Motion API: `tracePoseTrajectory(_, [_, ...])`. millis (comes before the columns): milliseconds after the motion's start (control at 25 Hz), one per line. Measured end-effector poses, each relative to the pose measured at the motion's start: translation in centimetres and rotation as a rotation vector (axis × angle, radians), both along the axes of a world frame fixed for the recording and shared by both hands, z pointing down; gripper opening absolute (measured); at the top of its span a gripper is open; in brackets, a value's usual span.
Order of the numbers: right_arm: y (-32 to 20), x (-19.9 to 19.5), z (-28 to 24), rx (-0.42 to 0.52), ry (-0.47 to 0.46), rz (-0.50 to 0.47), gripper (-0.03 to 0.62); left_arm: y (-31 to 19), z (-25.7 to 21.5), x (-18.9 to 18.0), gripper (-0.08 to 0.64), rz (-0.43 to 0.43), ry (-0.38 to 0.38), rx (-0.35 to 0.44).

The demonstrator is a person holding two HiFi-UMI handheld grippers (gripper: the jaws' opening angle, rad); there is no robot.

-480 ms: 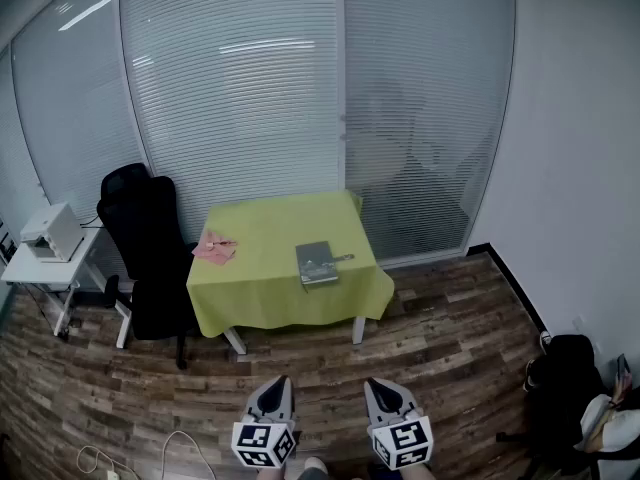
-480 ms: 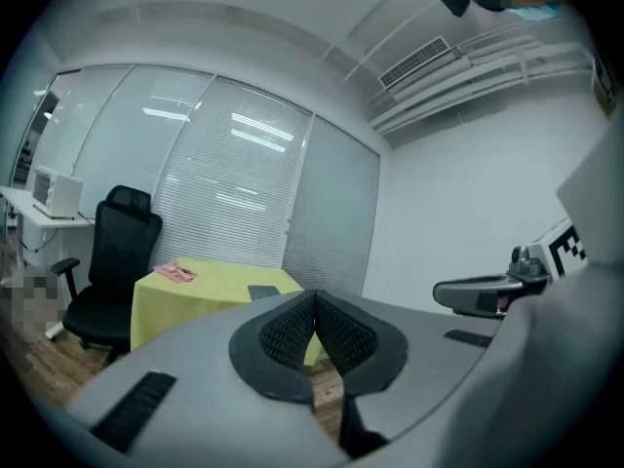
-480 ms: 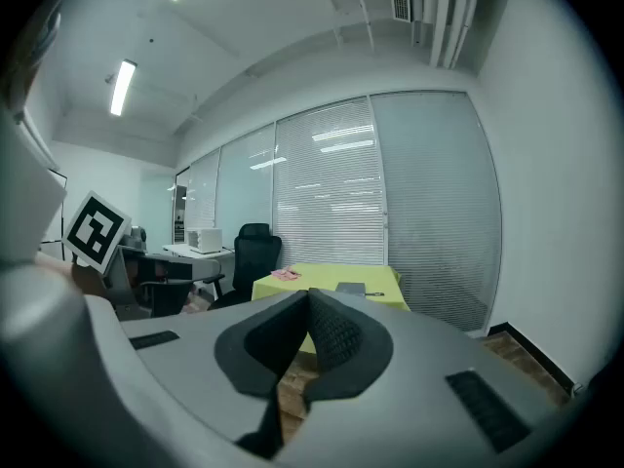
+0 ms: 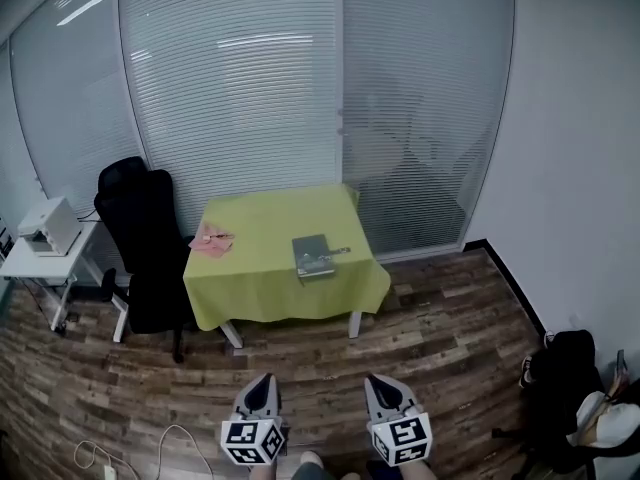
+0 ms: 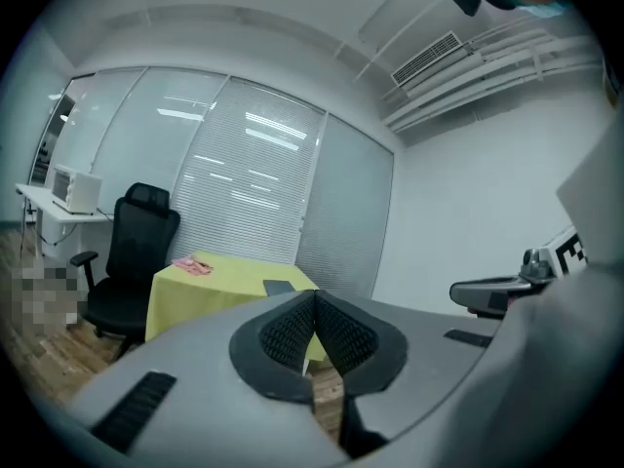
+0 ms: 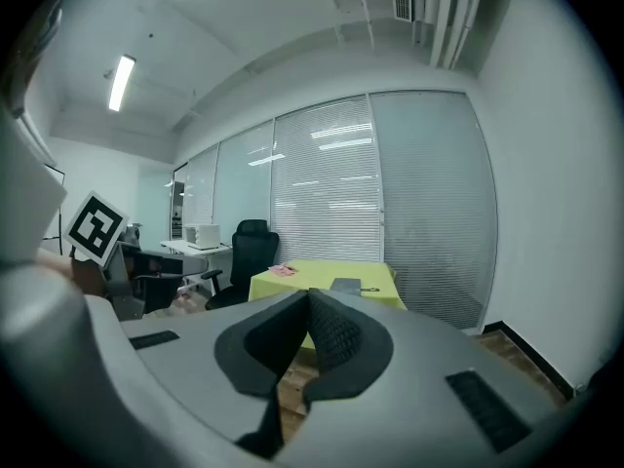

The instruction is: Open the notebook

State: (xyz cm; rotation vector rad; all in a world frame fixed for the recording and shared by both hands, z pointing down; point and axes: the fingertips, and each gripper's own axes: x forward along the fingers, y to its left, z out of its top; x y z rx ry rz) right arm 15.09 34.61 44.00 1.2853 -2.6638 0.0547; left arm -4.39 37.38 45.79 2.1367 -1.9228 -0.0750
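Observation:
A grey notebook (image 4: 313,255) lies closed on the yellow-green tablecloth of a small table (image 4: 260,268), with a pen (image 4: 338,252) across its right edge. It shows small and far off in the left gripper view (image 5: 278,287) and the right gripper view (image 6: 345,285). My left gripper (image 4: 262,390) and right gripper (image 4: 384,390) hang at the bottom of the head view, well short of the table, over the wooden floor. Both are shut with nothing between their pads.
A pink cloth (image 4: 212,242) lies at the table's left edge. A black office chair (image 4: 145,243) stands left of the table, and a white side table with a printer (image 4: 48,226) beyond it. A cable (image 4: 150,446) runs on the floor. Bags (image 4: 575,398) sit at right.
The view has shifted slightly; the table sits a little higher and further left in the picture. My left gripper has drifted a little to the left. Both stay shut.

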Motion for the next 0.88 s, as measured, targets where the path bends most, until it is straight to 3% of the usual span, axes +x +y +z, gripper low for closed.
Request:
tracePoseTrajectory(360, [0.8,0.1,1.2,-0.036,0.022,-0.006,0.014,0.4,0.1,0.8,0.032,0.003,0.026,0.007])
tracePoseTrajectory(400, [0.8,0.1,1.4,-0.05,0.02,-0.011,0.036,0.2,0.2,1.2,0.043,0.011,0.027,0.0])
tracePoseTrajectory(520, [0.9,0.3,1.9,-0.074,0.024,-0.019,0.114,-0.2,0.3,2.4,0.163,0.056,0.009,-0.027])
tracePoseTrajectory(880, [-1.5,-0.1,2.8,-0.085,0.039,-0.035,0.123,-2.0,1.6,2.7,0.166,0.076,-0.027,-0.075])
